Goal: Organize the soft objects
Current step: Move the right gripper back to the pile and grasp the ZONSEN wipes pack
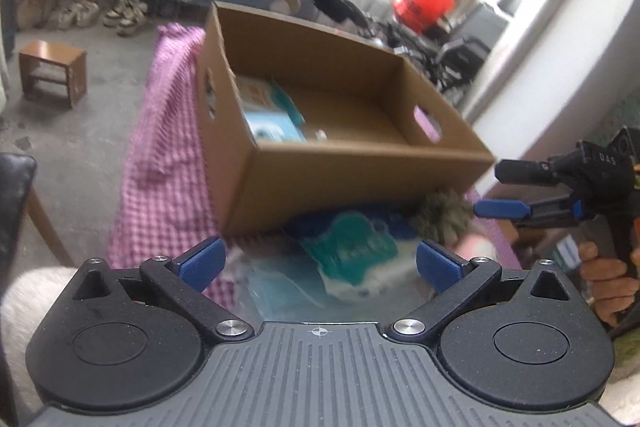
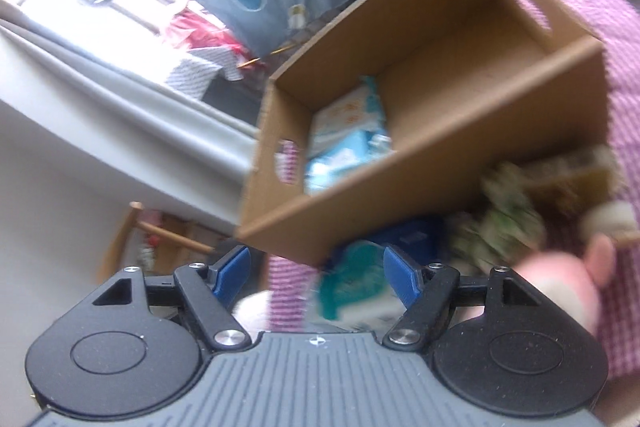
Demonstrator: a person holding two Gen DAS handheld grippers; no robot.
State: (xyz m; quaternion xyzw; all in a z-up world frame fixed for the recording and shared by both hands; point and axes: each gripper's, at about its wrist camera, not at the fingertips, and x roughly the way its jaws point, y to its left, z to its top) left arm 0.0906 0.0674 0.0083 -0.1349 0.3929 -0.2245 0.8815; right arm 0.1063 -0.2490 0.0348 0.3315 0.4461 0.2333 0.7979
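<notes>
Soft packs (image 1: 352, 251) lie on the pink checked cloth (image 1: 160, 163) just before the cardboard box (image 1: 360, 167); your left gripper (image 1: 320, 263) and right gripper (image 2: 316, 271) both gape, gripping nothing.

Wide-open left gripper (image 1: 318, 263) before cardboard box (image 1: 360, 183) on pink checked cloth (image 1: 164, 167).

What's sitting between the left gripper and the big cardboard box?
In the left wrist view, a teal-and-white soft pack lies on the pink checked cloth, between the open left gripper and the cardboard box.
</notes>
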